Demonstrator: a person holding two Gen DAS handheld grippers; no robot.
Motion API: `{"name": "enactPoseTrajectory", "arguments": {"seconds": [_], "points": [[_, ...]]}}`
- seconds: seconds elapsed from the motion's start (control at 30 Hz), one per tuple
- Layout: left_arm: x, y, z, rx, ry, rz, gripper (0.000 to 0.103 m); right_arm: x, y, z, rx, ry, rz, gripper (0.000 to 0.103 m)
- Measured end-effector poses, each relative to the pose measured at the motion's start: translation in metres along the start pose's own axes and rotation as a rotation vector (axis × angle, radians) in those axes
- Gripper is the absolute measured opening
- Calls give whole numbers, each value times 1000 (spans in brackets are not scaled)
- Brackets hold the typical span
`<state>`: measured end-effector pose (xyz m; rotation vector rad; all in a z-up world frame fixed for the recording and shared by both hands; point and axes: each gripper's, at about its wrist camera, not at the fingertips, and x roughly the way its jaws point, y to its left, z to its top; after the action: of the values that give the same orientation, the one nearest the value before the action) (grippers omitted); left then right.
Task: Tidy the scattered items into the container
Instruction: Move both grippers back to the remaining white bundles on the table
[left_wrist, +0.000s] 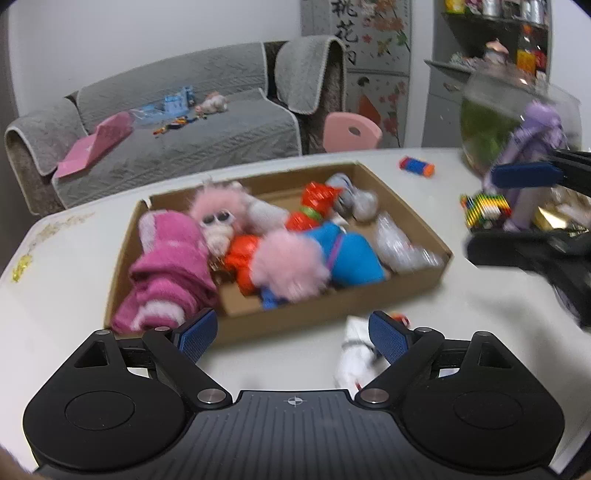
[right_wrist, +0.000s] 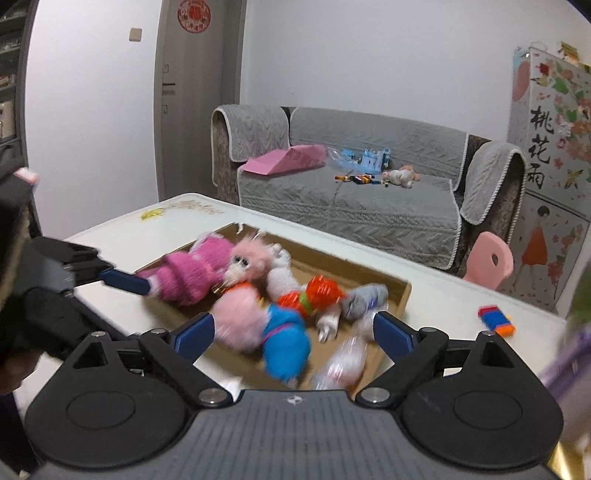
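Left gripper (left_wrist: 293, 334) jaws spread, empty; right gripper (right_wrist: 293, 332) same, over cardboard box (right_wrist: 400, 295). Poster (right_wrist: 541, 147) reads 桃花雨.

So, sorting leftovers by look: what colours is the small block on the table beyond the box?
Blue and orange stripes, clearest in the right wrist view.

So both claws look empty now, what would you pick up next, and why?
Probably lower the left gripper onto the small white toy lying on the table just outside the cardboard box. Its jaws stand open with nothing between them, the toy lies close by its fingertips, and it is plainly not yet in the box.
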<state>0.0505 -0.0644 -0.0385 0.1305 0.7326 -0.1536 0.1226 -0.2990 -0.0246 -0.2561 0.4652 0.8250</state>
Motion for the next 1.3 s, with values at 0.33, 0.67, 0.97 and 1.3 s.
{"name": "enactPoseTrajectory", "arguments": {"seconds": [0.33,0.67,0.97,1.3], "points": [[-23,-8,-47,-15,34,-24,92,-41,30,-57,43,15,5,99],[-41,-1,-88,-44,84,-23,92,-14,68,-75,24,56,93,99],[-48,15,-100,-86,112,-6,92,15,51,-77,192,75,98,69],[-26,-34,-90,-12,124,-92,92,-16,16,-101,311,89,-36,63]]}}
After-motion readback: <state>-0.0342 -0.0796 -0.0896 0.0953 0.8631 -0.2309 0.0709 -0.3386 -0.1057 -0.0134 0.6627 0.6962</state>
